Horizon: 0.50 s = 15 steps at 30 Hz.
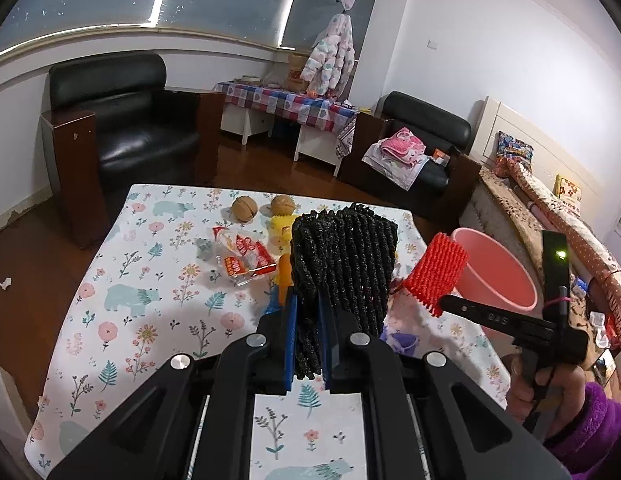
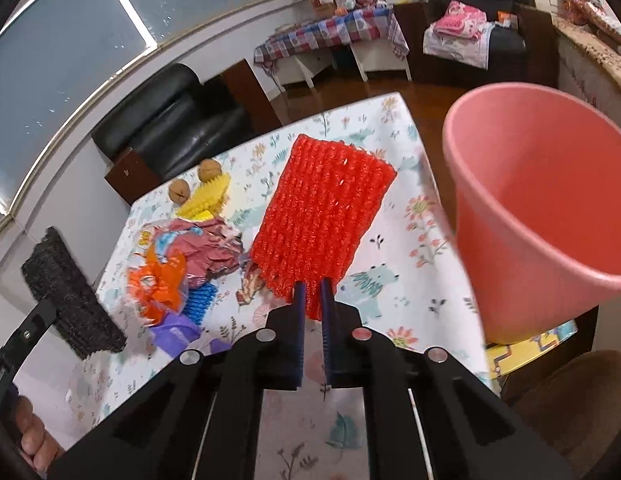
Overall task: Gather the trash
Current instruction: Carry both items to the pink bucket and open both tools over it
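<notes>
The red foam net (image 2: pixel 322 220) is pinched by its lower edge between the nearly closed fingers of the right gripper (image 2: pixel 313 300), at frame centre in the right wrist view, and is held up above the floral tablecloth (image 2: pixel 390 248). The pink bin (image 2: pixel 550 216) fills the right of that frame, its open mouth tilted toward the camera; the net is near its rim but not yet over it.

The black foam net (image 1: pixel 342 264) is clamped the same way in the left gripper (image 1: pixel 308 320), at centre of the left wrist view, jaws drawn in tight on its lower part.

Still lying on the cloth, centre left: crumpled wrappers (image 2: pixel 198 248), an orange wrapper (image 2: pixel 158 284), a yellow foam net (image 2: pixel 206 200), a blue foam net (image 2: pixel 200 300) and two walnuts (image 1: pixel 244 209).

Step judged in hand: red net to be dropped in the bin.
- Net should be carried fully over the mouth before release; it is light and springy and may catch on the rim.
- Fingers should be opened wide so the mesh does not snag on the pads.
- Black net is best kept back until the right side is out of the way.
</notes>
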### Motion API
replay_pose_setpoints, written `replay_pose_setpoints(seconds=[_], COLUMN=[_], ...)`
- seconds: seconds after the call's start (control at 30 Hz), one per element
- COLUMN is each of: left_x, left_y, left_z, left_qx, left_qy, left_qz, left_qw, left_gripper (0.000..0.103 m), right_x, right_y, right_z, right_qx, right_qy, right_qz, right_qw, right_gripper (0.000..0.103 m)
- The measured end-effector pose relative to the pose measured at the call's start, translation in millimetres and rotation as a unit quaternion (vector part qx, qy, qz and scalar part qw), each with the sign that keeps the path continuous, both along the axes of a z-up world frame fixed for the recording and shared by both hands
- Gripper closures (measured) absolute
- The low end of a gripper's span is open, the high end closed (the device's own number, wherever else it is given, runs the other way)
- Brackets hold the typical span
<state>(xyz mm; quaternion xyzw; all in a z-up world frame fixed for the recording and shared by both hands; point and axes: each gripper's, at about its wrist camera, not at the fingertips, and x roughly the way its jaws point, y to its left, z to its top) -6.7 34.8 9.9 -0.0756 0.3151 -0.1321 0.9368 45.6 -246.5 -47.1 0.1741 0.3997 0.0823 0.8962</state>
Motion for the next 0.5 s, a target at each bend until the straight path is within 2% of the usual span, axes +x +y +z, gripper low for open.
replay_pose_setpoints(seconds=[0.17,0.33,0.5], left_x=[8,13,24], left_y=[-14,-48,-86], left_z=[15,35,46], left_qx=[-0.018,-0.006,0.000], left_qy=[0.001,-0.021,-0.025], left_qz=[-0.007,-0.028,-0.044], left_qw=[0.9998,0.9994,0.9987], left_gripper=[0.094,0.094,0.094], right_x=[-21,-35,-46], right_y=[-10,-30,-50], right_z=[25,41,49], right_qx=[-0.017,-0.018,-0.023], right_qy=[-0.038,-0.057,-0.063], right_qz=[0.000,-0.020,-0.042], right_qw=[0.999,0.998,0.997], right_gripper=[0.095,0.095,0.095])
